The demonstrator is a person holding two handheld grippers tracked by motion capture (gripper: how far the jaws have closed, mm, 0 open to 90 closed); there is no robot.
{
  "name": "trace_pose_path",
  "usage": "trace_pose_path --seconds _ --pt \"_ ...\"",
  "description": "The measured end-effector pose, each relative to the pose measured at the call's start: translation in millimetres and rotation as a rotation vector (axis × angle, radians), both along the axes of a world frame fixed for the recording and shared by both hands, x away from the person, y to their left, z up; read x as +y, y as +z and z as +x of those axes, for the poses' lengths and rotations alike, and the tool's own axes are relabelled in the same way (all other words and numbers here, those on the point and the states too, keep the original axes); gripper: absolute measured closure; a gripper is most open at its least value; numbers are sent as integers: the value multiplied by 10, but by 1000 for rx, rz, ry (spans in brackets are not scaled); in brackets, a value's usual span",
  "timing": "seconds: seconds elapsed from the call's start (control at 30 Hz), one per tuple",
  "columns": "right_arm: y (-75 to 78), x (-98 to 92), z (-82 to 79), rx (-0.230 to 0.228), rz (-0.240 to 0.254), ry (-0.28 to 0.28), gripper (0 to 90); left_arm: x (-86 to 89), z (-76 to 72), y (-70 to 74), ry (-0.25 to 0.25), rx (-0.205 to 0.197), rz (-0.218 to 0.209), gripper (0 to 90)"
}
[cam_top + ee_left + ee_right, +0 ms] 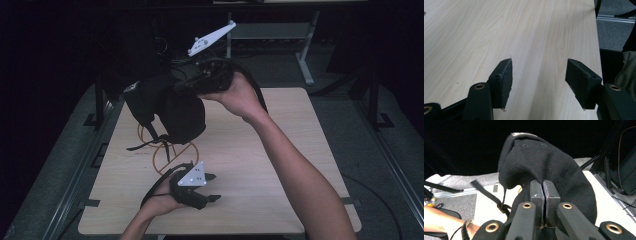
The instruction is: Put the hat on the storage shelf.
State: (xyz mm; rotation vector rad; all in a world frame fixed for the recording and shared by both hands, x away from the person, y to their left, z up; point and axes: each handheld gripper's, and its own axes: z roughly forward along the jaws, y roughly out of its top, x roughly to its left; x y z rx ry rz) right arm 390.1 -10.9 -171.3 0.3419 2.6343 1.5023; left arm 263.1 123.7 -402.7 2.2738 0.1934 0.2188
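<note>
While right tool (543,202) lifts black bag (167,107) | orange cord (167,150) beneath | left tool (539,80) agape

A pale wood-grain table (280,150) is seen on grey carpet (360,130). An orange wire loop (167,152) lies on its left part, partly covered by the hanging black cloth (170,107). The near right part is bare.

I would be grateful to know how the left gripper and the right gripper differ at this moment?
The left gripper has its jaws wide apart with nothing between them; the right gripper is shut on a black fabric bag. The left sits low over the wooden table; the right is raised, lifting the bag. Both are hand-held with black jaws.
</note>
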Motion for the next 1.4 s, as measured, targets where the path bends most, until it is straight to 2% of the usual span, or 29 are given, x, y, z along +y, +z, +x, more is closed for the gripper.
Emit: trace_pose_path --seconds 0.07,0.27,0.3,0.37,0.57,0.63,0.77,0.8,0.87,0.97,1.17,1.27,1.4 --pt "-4 87 30 10 -16 8 878 -6 -5 -6 -2 1 1 386" --pt "-68 283 129 40 -25 19 875 -14 -4 -9 -5 -2 10 387" --pt "-85 317 152 39 -30 25 874 -16 -6 -10 -5 -1 8 387" --pt "-123 394 179 68 -30 29 874 -21 -9 -16 -5 5 -1 388" --pt "-263 586 290 91 -70 37 873 -34 4 -5 -11 5 -5 392" --pt "-308 637 320 108 -69 33 872 -39 3 -8 -18 3 8 392" --pt "-392 740 360 126 -47 11 862 -52 -6 -6 -22 15 -2 391" --pt "-409 763 361 121 -57 11 850 -52 -7 -7 -23 18 -4 391" --pt "-442 813 347 110 -74 -5 749 -48 -5 -9 -25 19 -7 390" --pt "-445 803 331 96 -57 -32 642 -36 -5 -11 -18 23 -9 390" --pt "-452 626 314 99 -39 -47 530 4 2 -2 1 22 -19 381" --pt "-461 501 292 108 -24 -66 504 38 -3 0 21 19 -25 376" --pt "-495 351 251 97 -7 -83 463 40 5 10 28 39 -53 369"
